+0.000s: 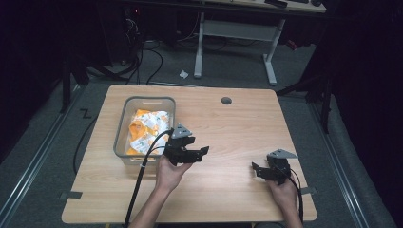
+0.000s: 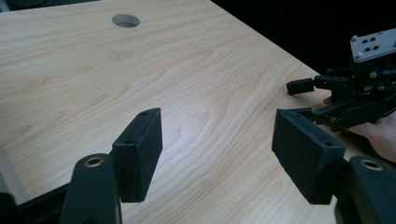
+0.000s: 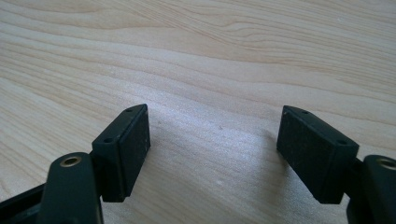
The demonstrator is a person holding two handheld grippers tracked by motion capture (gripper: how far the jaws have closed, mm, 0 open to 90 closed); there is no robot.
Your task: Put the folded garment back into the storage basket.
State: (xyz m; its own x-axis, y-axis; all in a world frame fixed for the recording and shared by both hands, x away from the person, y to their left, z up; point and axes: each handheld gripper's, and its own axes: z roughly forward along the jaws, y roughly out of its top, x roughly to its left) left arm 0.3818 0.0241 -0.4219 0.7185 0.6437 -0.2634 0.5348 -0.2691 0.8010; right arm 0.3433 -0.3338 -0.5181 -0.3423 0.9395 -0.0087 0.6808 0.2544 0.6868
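Now | left gripper (image 1: 202, 151), right gripper (image 1: 256, 170): jaws wide | one bin (image 1: 124, 124) | one table (image 1: 228, 123)

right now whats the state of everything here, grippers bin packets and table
left gripper: jaws open, holding nothing, over bare wood beside the bin
right gripper: jaws open, holding nothing, low over the table
bin: upright, no lid, partly filled
packets: heaped loose inside the bin, none lifted
table: bare wood where both grippers point, with one round hole near its far edge
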